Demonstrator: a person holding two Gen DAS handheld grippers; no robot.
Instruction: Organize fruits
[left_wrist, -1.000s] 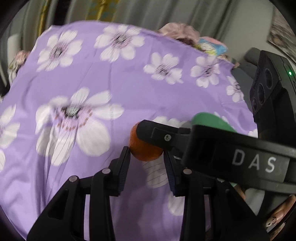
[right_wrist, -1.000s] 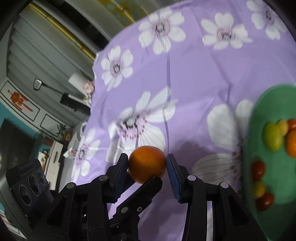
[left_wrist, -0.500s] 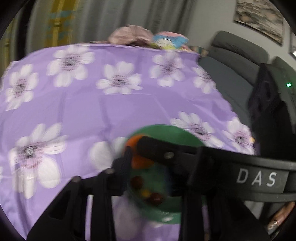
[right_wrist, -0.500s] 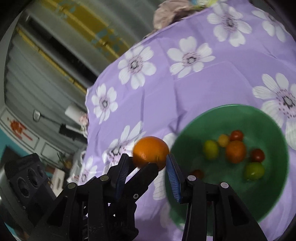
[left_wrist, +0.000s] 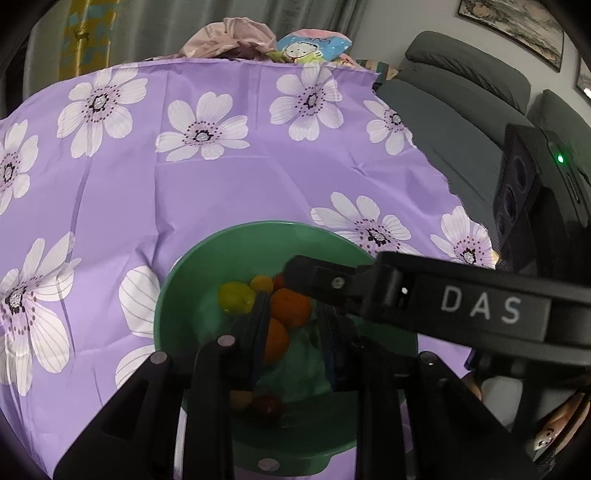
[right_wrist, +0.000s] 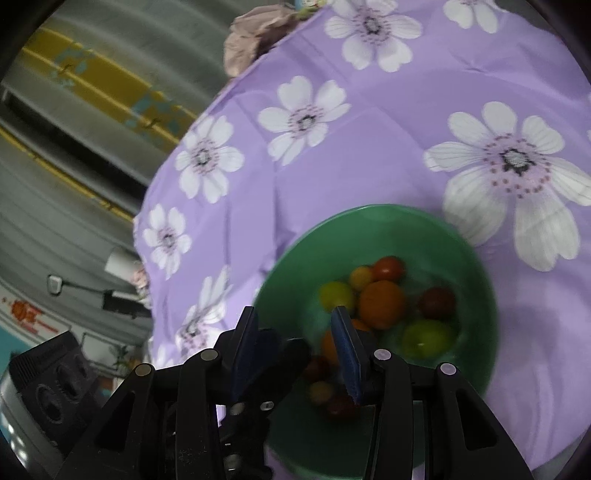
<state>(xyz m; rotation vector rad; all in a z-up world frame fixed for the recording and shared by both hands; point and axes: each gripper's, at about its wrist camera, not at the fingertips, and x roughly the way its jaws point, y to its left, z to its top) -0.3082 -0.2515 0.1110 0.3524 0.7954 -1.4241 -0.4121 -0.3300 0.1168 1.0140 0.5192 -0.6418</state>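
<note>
Two grippers: both hang over the green bowl (right_wrist: 476, 266), which sits on a purple flowered cloth (left_wrist: 177, 192).
Right gripper (right_wrist: 295, 347): jaws parted, blue pads bare, nothing between them. The gap looks about one orange wide.
Left gripper (left_wrist: 295, 332): fingers spread on either side of the fruit pile. One orange shows between them, but whether the pads touch it I cannot tell; it seems to rest in the bowl, not in a grip.
Crossing: the right gripper's finger passes in front of the left one's view, so the two tools are very close, perhaps touching.
Oranges: one (right_wrist: 382, 304) sits mid-bowl. A second (right_wrist: 328, 345) lies nearer, half hidden behind the right gripper's pad; in the left wrist view it is the lower orange (left_wrist: 275, 341).
Other fruit: a yellow-green one (right_wrist: 336, 295), a small yellow one (right_wrist: 361, 276), red tomatoes (right_wrist: 388, 268), a green one (right_wrist: 428, 338), and small pieces near the front rim.
Step in hand (judged): release of an orange into the bowl, then withdrawal.
Doing it well: lift straight up, jaws kept apart, so no pad drags the pile or tips the bowl.
Watch: separate the two tools first; a sideways exit risks knocking one against the other.
Risk: round fruit on a sloped wall may roll on any nudge.
Blur: the right wrist view is soft, so small fruit are uncertain.
</note>
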